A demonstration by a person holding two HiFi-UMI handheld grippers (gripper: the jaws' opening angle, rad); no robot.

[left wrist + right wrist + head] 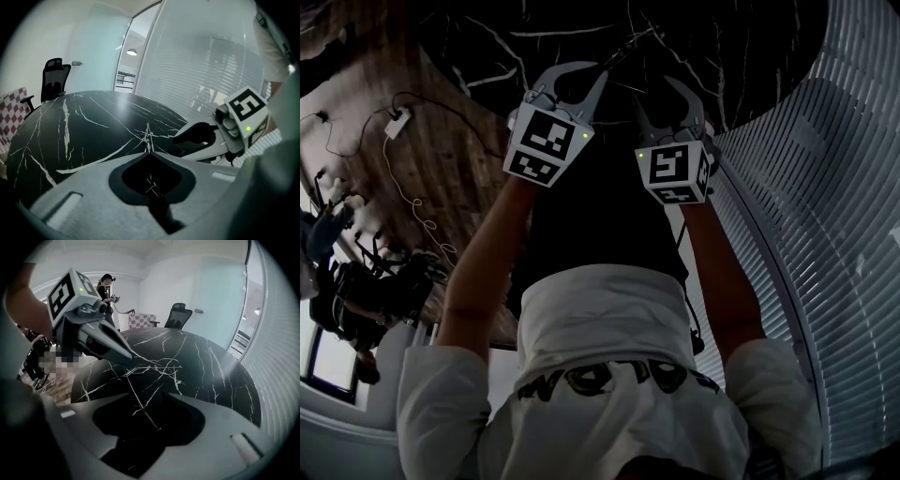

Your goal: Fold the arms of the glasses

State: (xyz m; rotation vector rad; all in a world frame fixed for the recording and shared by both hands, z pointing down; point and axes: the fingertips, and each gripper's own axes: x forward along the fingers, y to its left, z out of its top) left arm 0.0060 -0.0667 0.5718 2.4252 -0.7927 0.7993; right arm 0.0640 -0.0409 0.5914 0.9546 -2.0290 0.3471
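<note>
The jaws of the left gripper [149,151] are seen closed tip to tip, and a thin piece of the wire-framed glasses [157,364] appears to be pinched between them; against the veined stone the pinch itself is hard to make out. In the right gripper view those tips are shown meeting the frame at its left end, and the glasses are held low over the black marble table [211,371], with the rims only faintly traced. The jaws of the right gripper [147,393] are spread apart and nothing is pressed by them. One thin temple arm [143,404] is seen running from the frame down through the gap between them, clear of both pads. The two grippers are held close together over the near edge of the round table, each with its marker cube turned toward the head camera. Beyond the table a black office chair [178,315] and a checkered seat [140,320] are set by the far wall, where a person [105,291] is standing. Slatted blinds [825,187] are found on the right and a wooden floor [441,141] with a white cable [394,169] on the left
</note>
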